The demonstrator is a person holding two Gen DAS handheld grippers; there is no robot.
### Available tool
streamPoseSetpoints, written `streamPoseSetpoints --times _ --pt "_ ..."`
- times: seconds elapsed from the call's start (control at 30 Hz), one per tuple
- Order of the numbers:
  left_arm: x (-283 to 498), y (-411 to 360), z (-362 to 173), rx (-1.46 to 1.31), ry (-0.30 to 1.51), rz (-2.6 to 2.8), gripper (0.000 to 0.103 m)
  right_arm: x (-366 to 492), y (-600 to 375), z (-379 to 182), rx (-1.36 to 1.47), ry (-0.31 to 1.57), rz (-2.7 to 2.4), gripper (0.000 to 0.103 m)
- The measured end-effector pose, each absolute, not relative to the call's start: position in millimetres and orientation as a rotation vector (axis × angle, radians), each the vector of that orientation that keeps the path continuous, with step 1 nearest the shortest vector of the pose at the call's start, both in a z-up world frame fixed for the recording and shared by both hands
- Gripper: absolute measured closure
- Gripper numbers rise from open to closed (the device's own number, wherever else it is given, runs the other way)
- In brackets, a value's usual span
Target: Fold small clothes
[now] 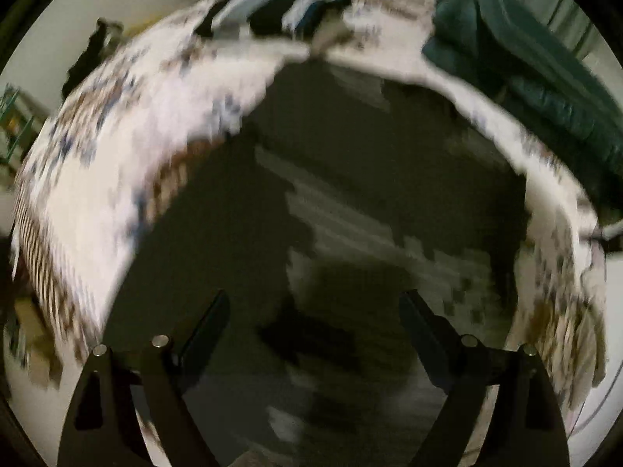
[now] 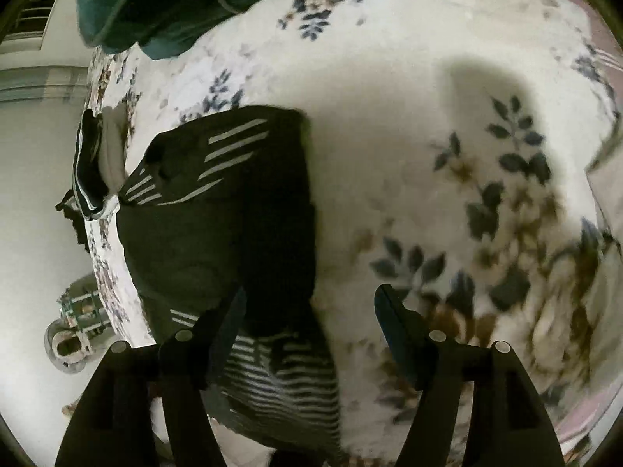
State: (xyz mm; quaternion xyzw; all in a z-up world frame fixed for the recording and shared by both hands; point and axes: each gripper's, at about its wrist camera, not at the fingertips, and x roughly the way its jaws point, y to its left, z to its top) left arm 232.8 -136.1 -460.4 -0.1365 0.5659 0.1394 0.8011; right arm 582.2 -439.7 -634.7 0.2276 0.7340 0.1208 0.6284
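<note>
Our right tongs gape wide and empty just above the dark striped garment, lying flat on the floral bedspread for folding; left tongs hang wide, empty, over its blurred cloth.

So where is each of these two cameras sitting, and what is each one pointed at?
Left wrist: sits on the left gripper, looking steeply down past its open fingers at a blurred dark garment on the floral bedspread.
Right wrist: sits on the right gripper, looking down past its open fingers at a black striped garment lying on the floral bedspread.
Shared: the bedspread and a dark green cloth at its edge; neither view shows a hand.
</note>
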Motion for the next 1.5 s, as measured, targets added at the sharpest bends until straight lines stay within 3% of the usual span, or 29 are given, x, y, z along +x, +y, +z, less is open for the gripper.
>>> streamPoseSetpoints --times 0.23,0.47,0.5,0.53,0.57,0.7,0.8,0.93,1.1,1.43,1.5 --pt "173 -245 -514 -0.284 1.376 0.349 0.015 647 -448 -711 0.598 1.667 0.33 0.033" --pt "172 -286 -529 -0.229 1.37 0.367 0.015 692 -403 -757 0.606 1.67 0.365 0.031" --pt "174 -286 -529 -0.224 1.361 0.372 0.015 695 -394 -754 0.577 1.657 0.375 0.036" --pt "175 -286 -530 -0.22 1.355 0.379 0.015 697 -384 -750 0.532 1.644 0.407 0.051" --pt "176 -285 -530 -0.223 1.352 0.381 0.015 698 -376 -747 0.471 1.651 0.427 0.092" --pt "174 -281 -528 -0.231 1.327 0.389 0.015 700 -367 -705 0.219 1.538 0.396 0.096" --pt "169 -282 -524 -0.246 1.307 0.388 0.015 708 -366 -704 0.074 1.509 0.325 0.096" --pt "161 -281 -529 -0.275 1.323 0.374 0.015 716 -350 -734 0.038 1.621 0.295 0.091" --pt "135 -298 -527 -0.281 1.353 0.319 0.015 708 -367 -709 0.208 1.694 0.422 0.047" --pt "113 -350 -595 -0.106 1.491 0.242 0.015 670 -421 -729 0.471 1.753 0.476 0.044" --pt "119 -352 -597 -0.078 1.453 0.231 0.034 675 -424 -741 0.561 1.737 0.464 0.044"
